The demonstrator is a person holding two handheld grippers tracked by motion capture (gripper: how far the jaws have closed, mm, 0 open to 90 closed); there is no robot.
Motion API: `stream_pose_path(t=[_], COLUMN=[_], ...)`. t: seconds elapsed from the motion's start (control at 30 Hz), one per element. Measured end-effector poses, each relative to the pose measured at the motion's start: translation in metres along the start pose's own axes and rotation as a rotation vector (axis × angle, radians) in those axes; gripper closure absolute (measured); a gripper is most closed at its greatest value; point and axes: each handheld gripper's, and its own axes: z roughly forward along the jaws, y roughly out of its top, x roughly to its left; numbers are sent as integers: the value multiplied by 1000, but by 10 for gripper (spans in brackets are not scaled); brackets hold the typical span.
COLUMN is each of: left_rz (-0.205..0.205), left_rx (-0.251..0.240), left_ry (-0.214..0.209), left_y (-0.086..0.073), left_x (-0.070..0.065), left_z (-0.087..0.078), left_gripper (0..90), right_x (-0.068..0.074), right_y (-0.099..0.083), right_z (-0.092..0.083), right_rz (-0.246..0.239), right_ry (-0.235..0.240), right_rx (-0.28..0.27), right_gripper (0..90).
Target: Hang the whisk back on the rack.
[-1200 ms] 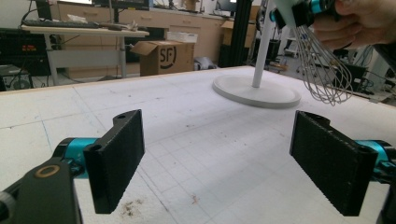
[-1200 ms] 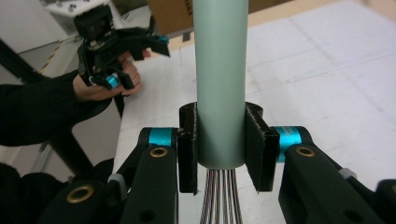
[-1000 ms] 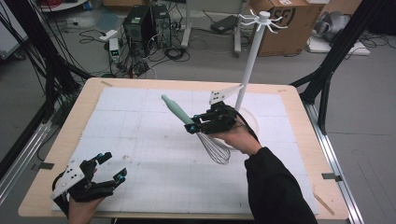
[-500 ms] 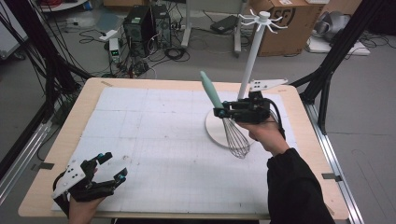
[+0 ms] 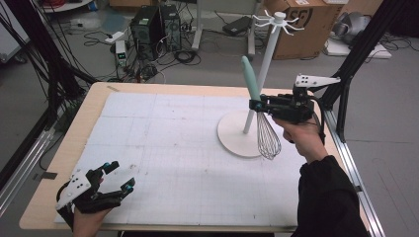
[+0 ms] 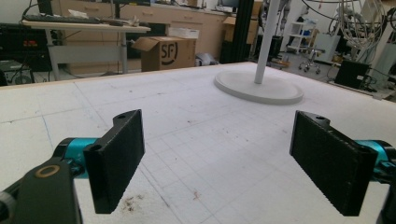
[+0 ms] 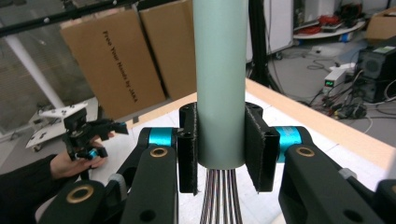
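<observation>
Mint-green handle up and wires hanging, the whisk [image 5: 260,114] sits clamped in your right hand-held gripper [image 5: 257,105] at centre right beside the rack [image 5: 268,54], likely for hooking on, while your left hand-held gripper [image 5: 117,178] rests apart at lower left on the tabletop [image 5: 163,133].

Your right black tongs [image 5: 255,104] with teal collars grip a pale mint-handled whisk [image 5: 250,79] with silvery wires. Just beside it stands a white hook stand [image 5: 267,59]. The counter [image 5: 163,143] wears a white, faintly gridded mat, tan-edged.
</observation>
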Motion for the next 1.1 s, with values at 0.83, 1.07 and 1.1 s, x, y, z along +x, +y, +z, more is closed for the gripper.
stream_pose_path(t=[0.83,1.07,1.1], left_rz=[1,2,1], left_rx=[9,10,10], left_ry=[2,1,1], left_y=[-1,-1,-1], left_x=[0,0,0], left_z=[1,1,1], left_gripper=[185,185,185], right_x=[-23,-30,-30], right_y=[7,9,10], right_z=[-65,-71,-72], right_rz=[49,64,71], right_ry=[-143,-173,-174], right_rx=[-168,-185,-189], right_gripper=[692,692,692])
